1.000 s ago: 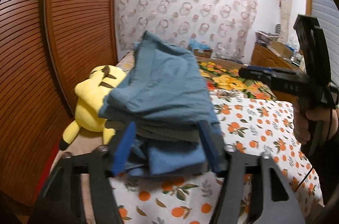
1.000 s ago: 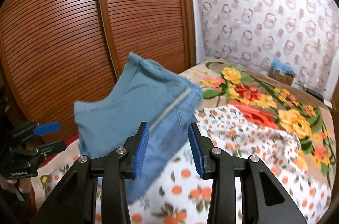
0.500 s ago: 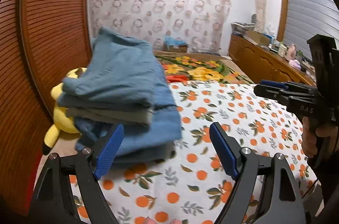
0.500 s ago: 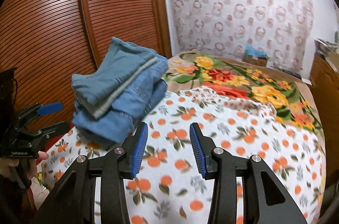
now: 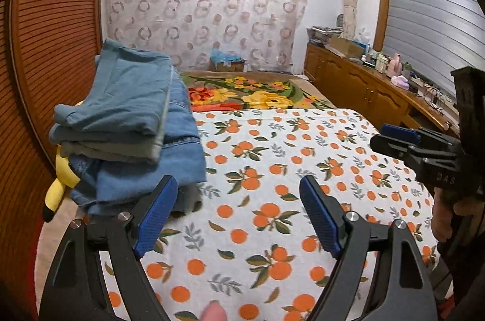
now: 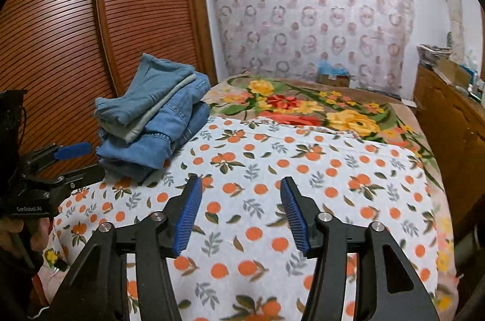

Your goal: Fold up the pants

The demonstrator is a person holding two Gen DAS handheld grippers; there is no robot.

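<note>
Folded blue denim pants point(image 5: 127, 126) point(image 6: 154, 120) lie in a stack at the bed's left side, on the orange-print sheet point(image 5: 288, 169) point(image 6: 303, 169). My left gripper point(image 5: 238, 214) is open just right of the stack, nothing between its blue pads. My right gripper point(image 6: 241, 214) hovers over the sheet, right of the stack, its jaws opening and empty. In the left wrist view the right gripper point(image 5: 403, 142) shows at the right edge in a hand. The left gripper point(image 6: 66, 160) appears at the left edge of the right wrist view.
A yellow plush toy point(image 5: 60, 184) lies half hidden behind the stack. A slatted wooden wardrobe point(image 6: 91, 32) runs along the left. A flowered blanket point(image 6: 303, 105) covers the far bed. A wooden cabinet point(image 5: 363, 90) with clutter stands at the right, under a patterned curtain wall.
Both grippers let go of the pants and pulled back to the right; the stack now rests on the bed. The left jaws spread wide, the right jaws widened.
</note>
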